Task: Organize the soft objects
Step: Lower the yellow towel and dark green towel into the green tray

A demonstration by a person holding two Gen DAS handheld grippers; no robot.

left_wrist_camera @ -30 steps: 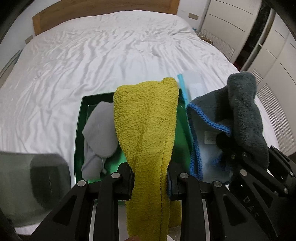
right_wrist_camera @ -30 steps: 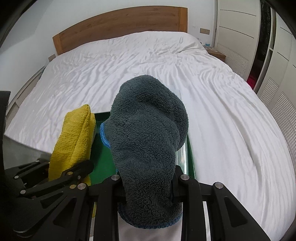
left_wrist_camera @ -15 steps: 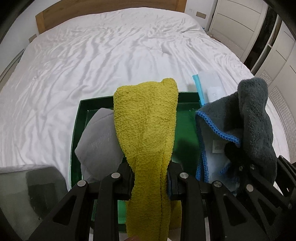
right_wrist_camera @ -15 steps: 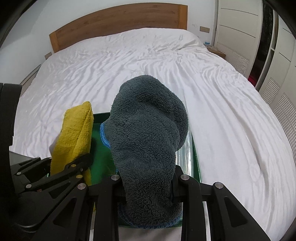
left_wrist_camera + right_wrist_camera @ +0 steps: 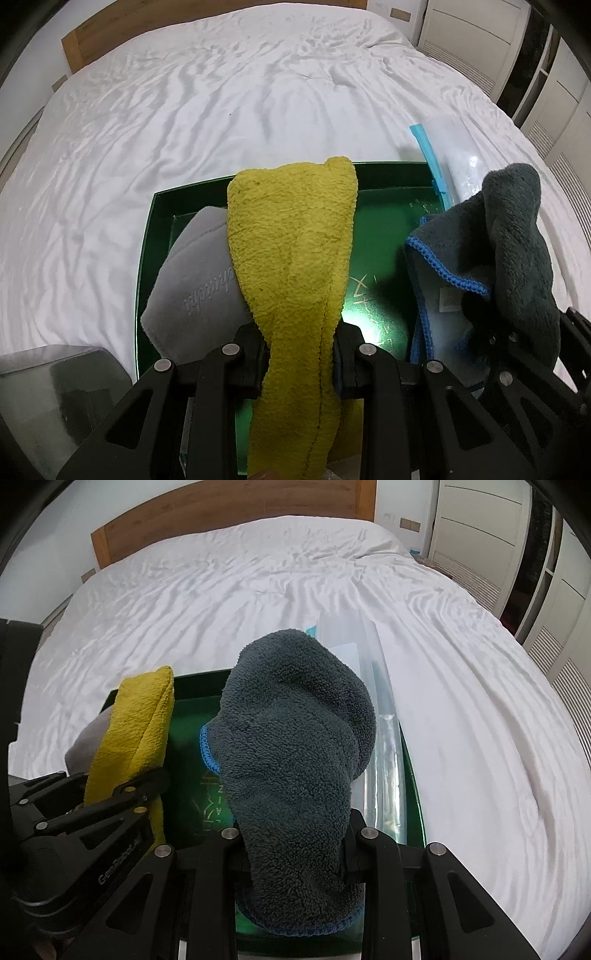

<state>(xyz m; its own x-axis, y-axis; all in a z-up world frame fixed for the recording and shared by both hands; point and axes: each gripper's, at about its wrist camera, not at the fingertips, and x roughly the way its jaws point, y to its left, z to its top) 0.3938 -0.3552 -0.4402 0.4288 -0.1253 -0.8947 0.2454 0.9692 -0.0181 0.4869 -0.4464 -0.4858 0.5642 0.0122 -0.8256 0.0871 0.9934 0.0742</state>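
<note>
My left gripper (image 5: 299, 363) is shut on a yellow towel (image 5: 291, 254), which drapes over the jaws above a green tray (image 5: 384, 195) on the bed. A grey soft pad (image 5: 192, 288) lies in the tray's left part. My right gripper (image 5: 295, 853) is shut on a dark grey fleece cloth with blue edging (image 5: 295, 738), held above the tray's right part (image 5: 192, 690). The cloth also shows in the left wrist view (image 5: 517, 251), and the yellow towel in the right wrist view (image 5: 140, 723).
A clear plastic zip bag with a blue strip (image 5: 458, 155) lies along the tray's right edge, also in the right wrist view (image 5: 384, 738). The white bed sheet (image 5: 221, 92) surrounds the tray. A wooden headboard (image 5: 221, 513) and white wardrobe doors (image 5: 480, 520) stand beyond.
Both grippers have moved forward and lower over the tray with their cloths. The tray and grey pad now appear larger and closer.
</note>
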